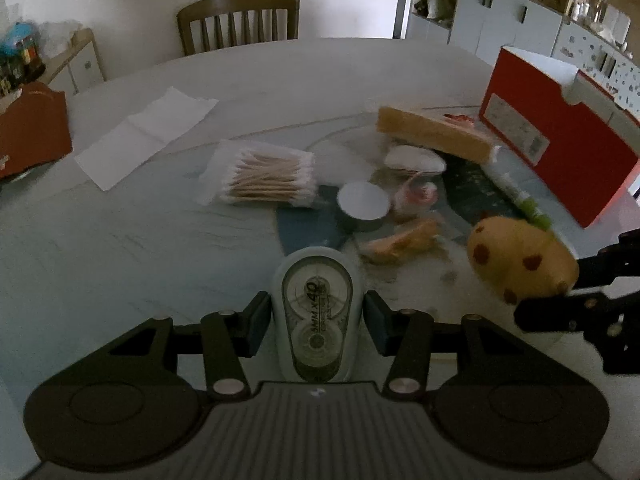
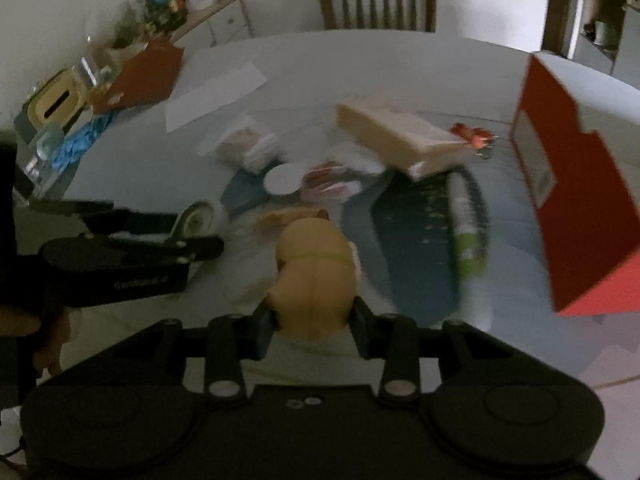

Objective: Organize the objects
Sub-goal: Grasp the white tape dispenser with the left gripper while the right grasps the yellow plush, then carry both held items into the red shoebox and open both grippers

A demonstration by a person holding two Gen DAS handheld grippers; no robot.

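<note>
My left gripper (image 1: pixel 316 326) is shut on a pale correction tape dispenser (image 1: pixel 316 316) and holds it above the near part of the table; it also shows in the right wrist view (image 2: pixel 196 220). My right gripper (image 2: pixel 314 326) is shut on a tan plush toy with brown spots (image 2: pixel 316 268), which also shows at the right of the left wrist view (image 1: pixel 520 264). A red open box (image 1: pixel 560 140) stands at the right of the table, also in the right wrist view (image 2: pixel 572 184).
On the round table (image 1: pixel 120 240) lie a pack of cotton swabs (image 1: pixel 268 178), a white paper sheet (image 1: pixel 148 136), a round white-lidded tin (image 1: pixel 362 204), a long tan box (image 1: pixel 436 136) and a green-tipped tube (image 2: pixel 466 224). A wooden chair (image 1: pixel 240 20) stands behind.
</note>
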